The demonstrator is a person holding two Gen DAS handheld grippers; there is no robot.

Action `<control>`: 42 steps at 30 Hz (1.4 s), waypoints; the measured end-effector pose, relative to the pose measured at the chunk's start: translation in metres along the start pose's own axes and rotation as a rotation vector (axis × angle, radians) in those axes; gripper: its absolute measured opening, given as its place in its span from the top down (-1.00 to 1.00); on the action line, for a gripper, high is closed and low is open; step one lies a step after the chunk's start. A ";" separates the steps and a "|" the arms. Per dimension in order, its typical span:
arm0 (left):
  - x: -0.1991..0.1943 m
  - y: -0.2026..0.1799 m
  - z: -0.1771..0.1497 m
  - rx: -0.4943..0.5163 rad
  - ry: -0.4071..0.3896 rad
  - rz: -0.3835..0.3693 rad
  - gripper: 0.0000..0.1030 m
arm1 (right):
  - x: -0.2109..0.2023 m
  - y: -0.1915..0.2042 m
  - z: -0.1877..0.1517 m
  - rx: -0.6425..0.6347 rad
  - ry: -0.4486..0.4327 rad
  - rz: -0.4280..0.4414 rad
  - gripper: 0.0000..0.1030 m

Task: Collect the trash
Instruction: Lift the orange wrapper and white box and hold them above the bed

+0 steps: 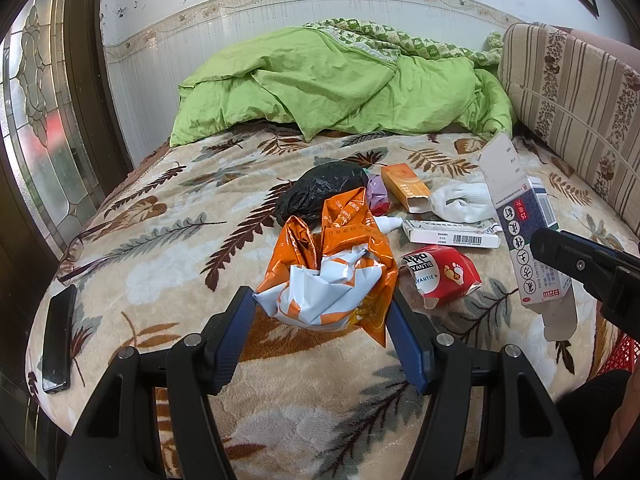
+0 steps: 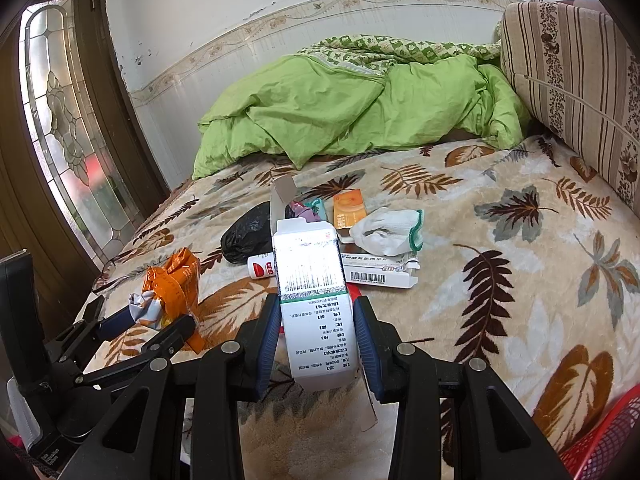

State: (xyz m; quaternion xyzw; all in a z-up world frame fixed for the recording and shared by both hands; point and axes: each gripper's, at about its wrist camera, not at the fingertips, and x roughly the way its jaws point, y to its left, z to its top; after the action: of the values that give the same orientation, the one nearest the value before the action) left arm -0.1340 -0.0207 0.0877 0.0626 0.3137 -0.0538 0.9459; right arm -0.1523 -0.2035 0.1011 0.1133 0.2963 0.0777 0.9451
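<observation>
A crumpled orange and white plastic bag [image 1: 328, 280] sits between the blue pads of my left gripper [image 1: 320, 312], which is shut on it just above the bed blanket. The right wrist view shows the same bag [image 2: 172, 284] at lower left. My right gripper [image 2: 316, 308] is shut on a tall white medicine box [image 2: 312, 276] with open flaps, held upright. More trash lies mid-bed: a black plastic bag [image 1: 320, 192], an orange carton [image 1: 404, 186], a flat white barcode box [image 1: 452, 234], a torn red packet [image 1: 440, 276], a purple wrapper [image 1: 376, 196] and a small white bottle [image 2: 262, 268].
A white glove [image 1: 460, 202] lies among the trash. A dark phone [image 1: 60, 336] and glasses [image 1: 80, 256] rest near the bed's left edge. A green quilt [image 1: 340, 92] is heaped at the back, a striped cushion [image 1: 572, 92] stands right, and a red basket [image 2: 604, 440] is at lower right.
</observation>
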 end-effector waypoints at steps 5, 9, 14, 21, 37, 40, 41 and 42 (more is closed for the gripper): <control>0.000 0.000 0.000 0.000 0.001 0.000 -0.26 | 0.000 0.000 0.000 0.001 0.000 0.001 0.23; 0.000 0.000 0.000 0.000 0.000 -0.001 -0.26 | 0.000 0.000 0.000 0.001 0.000 0.001 0.23; 0.000 0.000 0.000 0.002 0.000 0.000 -0.26 | 0.000 -0.002 -0.001 0.009 0.000 0.007 0.23; -0.001 -0.001 0.000 0.001 -0.001 0.000 -0.26 | -0.003 -0.004 -0.001 0.044 -0.001 0.012 0.23; -0.019 -0.006 0.000 0.015 -0.024 -0.021 -0.26 | -0.022 -0.011 0.000 0.144 0.016 0.053 0.23; -0.026 -0.008 0.000 0.016 -0.026 -0.032 -0.26 | -0.030 -0.012 0.001 0.158 0.012 0.060 0.23; -0.029 -0.009 0.000 0.017 -0.026 -0.036 -0.26 | -0.033 -0.012 0.001 0.162 0.008 0.062 0.23; -0.031 -0.010 0.000 0.018 -0.028 -0.040 -0.26 | -0.036 -0.012 0.001 0.165 0.004 0.065 0.23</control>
State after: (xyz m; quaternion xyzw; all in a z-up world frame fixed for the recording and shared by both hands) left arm -0.1600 -0.0288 0.1056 0.0641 0.3012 -0.0765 0.9483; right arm -0.1803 -0.2235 0.1186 0.2002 0.3000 0.0838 0.9289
